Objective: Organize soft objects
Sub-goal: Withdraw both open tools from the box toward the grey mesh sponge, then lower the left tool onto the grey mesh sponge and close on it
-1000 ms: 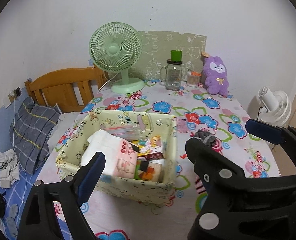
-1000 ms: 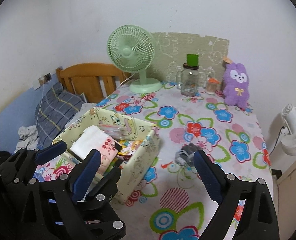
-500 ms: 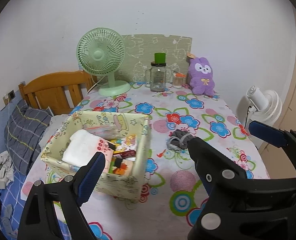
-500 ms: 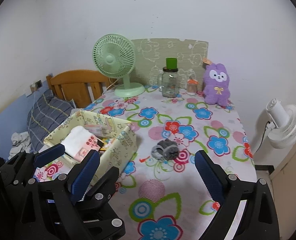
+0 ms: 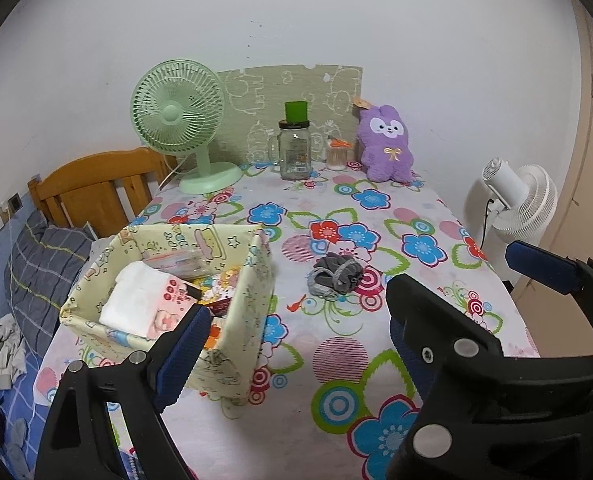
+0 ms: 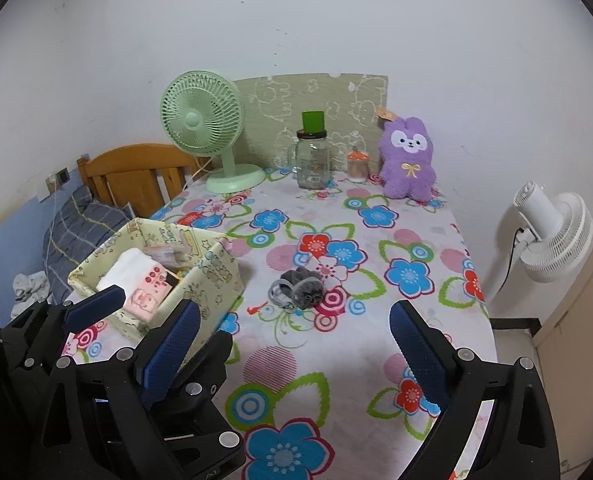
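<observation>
On bench, gray socks (image 6: pixel 298 289) lie loose beside box (image 6: pixel 216 276). Left tool (image 5: pixel 296 344) and right tool (image 6: pixel 292 340) both wide open, empty. Approach step; next, reach, pinch socks.

Open right tongs (image 6: pixel 292 342) face grey socks (image 6: pixel 298 288).

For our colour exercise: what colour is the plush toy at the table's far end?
The plush toy is purple with a white face, clearest in the right wrist view.
</observation>
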A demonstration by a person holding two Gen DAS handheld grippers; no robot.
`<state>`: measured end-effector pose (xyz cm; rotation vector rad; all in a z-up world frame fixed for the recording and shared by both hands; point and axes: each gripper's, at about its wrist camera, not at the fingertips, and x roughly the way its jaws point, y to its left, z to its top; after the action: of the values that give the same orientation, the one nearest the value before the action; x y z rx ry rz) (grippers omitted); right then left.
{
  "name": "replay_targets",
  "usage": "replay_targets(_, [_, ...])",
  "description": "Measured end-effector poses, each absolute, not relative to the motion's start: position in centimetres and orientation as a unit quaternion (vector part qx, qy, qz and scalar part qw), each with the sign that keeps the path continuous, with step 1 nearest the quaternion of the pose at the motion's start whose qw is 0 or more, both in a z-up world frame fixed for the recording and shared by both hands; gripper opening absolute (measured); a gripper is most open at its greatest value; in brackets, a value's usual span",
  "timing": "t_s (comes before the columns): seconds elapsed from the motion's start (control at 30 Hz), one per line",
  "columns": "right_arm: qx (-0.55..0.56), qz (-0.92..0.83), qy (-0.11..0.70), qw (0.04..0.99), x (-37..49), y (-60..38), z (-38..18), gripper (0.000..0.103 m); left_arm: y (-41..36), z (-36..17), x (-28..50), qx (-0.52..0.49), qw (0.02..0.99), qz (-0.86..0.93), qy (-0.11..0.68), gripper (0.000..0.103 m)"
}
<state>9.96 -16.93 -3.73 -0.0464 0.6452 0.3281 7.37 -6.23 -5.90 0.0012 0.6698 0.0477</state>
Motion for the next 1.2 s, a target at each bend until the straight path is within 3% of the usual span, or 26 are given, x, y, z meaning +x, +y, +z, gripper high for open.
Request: replay_targets(1.2, [0.025,0.08,0.342,0.936,16.6,-22.2,-8.2,0.097,-11.0,-9.7,15.7,0.036,0.935,-0.034,0.351,0.09])
